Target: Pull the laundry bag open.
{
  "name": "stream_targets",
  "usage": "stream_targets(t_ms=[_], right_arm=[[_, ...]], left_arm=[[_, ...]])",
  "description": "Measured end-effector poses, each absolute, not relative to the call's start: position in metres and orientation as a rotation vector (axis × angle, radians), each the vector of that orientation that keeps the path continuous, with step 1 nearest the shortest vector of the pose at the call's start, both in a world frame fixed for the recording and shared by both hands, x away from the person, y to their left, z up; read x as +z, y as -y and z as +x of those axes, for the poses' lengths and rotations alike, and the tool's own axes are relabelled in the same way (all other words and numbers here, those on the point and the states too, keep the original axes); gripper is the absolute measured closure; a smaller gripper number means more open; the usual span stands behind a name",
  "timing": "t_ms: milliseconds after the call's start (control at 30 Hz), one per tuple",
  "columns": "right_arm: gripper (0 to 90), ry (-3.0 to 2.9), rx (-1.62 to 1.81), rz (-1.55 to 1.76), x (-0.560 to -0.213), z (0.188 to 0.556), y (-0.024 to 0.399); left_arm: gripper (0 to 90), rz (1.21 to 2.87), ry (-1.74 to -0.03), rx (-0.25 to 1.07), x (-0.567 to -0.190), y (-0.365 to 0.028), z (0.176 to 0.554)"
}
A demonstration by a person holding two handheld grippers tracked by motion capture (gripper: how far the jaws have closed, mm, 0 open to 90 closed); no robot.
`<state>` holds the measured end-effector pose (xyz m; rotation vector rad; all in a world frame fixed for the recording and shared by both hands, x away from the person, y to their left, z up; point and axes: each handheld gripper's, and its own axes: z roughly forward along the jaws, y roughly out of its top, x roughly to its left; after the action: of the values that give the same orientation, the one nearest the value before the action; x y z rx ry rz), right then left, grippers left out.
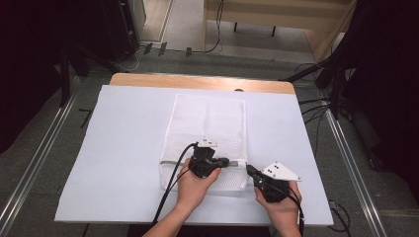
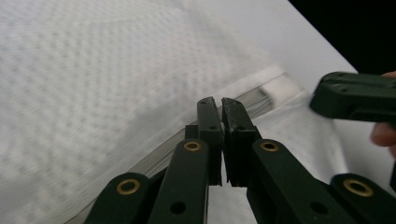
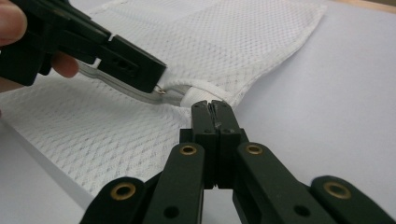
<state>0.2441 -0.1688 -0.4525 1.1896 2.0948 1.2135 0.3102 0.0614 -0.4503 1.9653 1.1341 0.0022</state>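
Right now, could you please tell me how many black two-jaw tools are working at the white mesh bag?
2: the left tool on the bag's zipper; the right tool at its right edge.

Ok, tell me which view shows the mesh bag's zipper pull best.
The right gripper view: the zipper pull shows at the left gripper, against the mesh bag. The high view gives the zipper as a thin line; the left gripper view blurs it.
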Motion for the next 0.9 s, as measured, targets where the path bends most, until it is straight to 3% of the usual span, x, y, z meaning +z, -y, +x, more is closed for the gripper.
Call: stream_targets(t_ms=[900], right_arm=[[90.0, -2.077, 1.168, 1.258, -0.452, 0.247, 0.184]], left_arm=[[88.0, 1.893, -1.304, 0.186, -0.455, -0.193, 0.291]])
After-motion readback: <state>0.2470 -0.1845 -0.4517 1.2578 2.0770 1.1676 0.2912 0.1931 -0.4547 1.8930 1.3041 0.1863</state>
